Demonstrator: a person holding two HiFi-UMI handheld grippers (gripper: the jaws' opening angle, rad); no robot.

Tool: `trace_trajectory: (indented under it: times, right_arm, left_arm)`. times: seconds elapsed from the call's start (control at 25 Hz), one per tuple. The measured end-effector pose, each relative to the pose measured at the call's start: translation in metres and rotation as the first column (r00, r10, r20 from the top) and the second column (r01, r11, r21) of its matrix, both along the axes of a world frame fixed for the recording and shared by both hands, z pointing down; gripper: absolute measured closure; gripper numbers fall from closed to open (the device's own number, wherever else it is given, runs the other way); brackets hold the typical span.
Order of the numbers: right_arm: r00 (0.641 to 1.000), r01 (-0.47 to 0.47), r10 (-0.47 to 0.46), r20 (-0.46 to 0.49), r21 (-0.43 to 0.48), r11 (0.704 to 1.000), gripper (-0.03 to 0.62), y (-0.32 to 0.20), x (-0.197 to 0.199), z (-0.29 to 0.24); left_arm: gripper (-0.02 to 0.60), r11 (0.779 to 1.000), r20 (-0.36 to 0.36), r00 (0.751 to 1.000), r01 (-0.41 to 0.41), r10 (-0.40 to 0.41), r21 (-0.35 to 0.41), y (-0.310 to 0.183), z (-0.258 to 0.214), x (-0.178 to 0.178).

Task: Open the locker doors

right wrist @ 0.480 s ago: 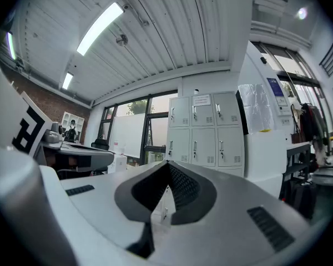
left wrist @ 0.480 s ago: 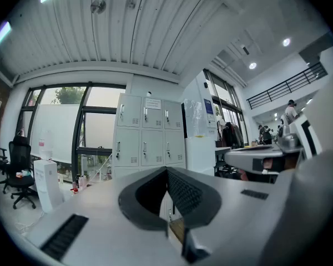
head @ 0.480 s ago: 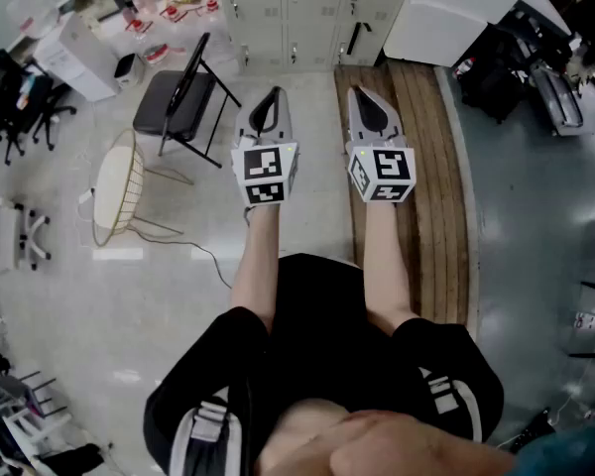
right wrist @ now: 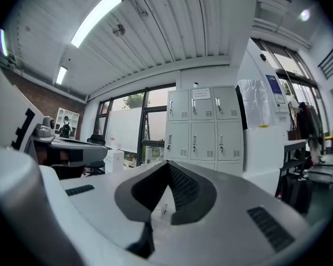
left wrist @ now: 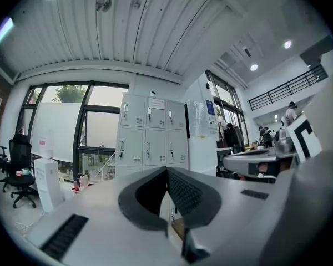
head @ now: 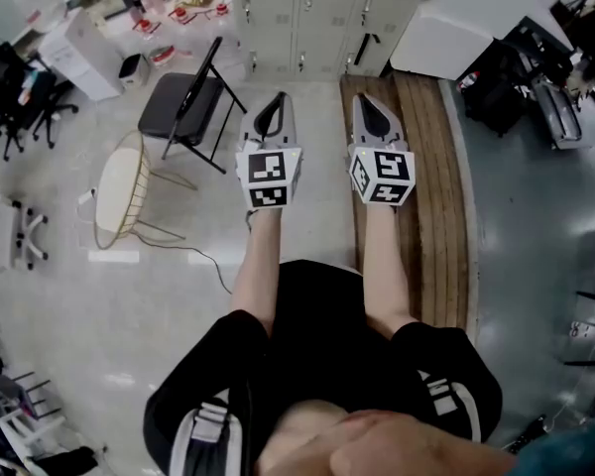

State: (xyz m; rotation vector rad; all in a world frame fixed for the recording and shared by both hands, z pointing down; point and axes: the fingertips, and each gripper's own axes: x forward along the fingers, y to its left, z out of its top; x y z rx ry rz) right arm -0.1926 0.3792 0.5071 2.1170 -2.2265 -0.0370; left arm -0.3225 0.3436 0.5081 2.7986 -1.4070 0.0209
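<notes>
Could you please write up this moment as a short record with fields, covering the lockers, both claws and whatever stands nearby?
Lockers: pale grey metal lockers, every visible door closed, some way ahead
Left claw: shut, empty, level, pointing at the lockers
Right claw: shut, empty, level, pointing at the lockers
Nearby: black folding chair, white round table on a wire frame
Contact: none with any door yet

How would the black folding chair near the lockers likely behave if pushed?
The black folding chair has thin tube legs and a slim seat, so it is probably light and would likely slide on the smooth floor. Pushed high on its backrest, it might tip or start folding instead.
</notes>
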Motion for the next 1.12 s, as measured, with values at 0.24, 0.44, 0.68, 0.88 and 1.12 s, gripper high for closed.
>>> trace_trajectory:
  times: [0.24, 0.44, 0.68, 0.88, 1.12]
  right_arm:
    - [0.999, -0.038, 0.038, 0.007, -0.046, 0.998, 0.586, -0.012, -0.019, 0.015]
    - [0.997, -0.032, 0.034, 0.068, -0.030, 0.999, 0.586, -0.027, -0.024, 0.001]
    - [0.997, 0.007, -0.005, 0.074, -0.028, 1.000, 0.586, -0.062, -0.036, -0.008]
    - [0.999, 0.011, -0.006, 0.049, -0.107, 0.994, 0.586, -0.107, -0.027, 0.009]
    - [0.995, 0.074, -0.062, 0.078, -0.152, 0.986, 0.586, -0.182, -0.038, 0.016]
  left_arm:
    - [0.572, 0.993, 0.074, 0.996, 0.059, -0.052, -0.099, -0.024, 0.023, -0.037]
    - [0.572, 0.995, 0.063, 0.997, 0.049, -0.044, -0.086, -0.036, 0.009, -0.047]
    - [0.572, 0.996, 0.042, 0.998, 0.044, -0.041, -0.075, -0.062, -0.007, -0.047]
    - [0.572, 0.989, 0.038, 0.993, 0.113, -0.110, -0.099, -0.099, 0.003, -0.050]
    - [0.572, 0.980, 0.072, 0.989, 0.137, -0.128, -0.146, -0.163, 0.014, -0.048]
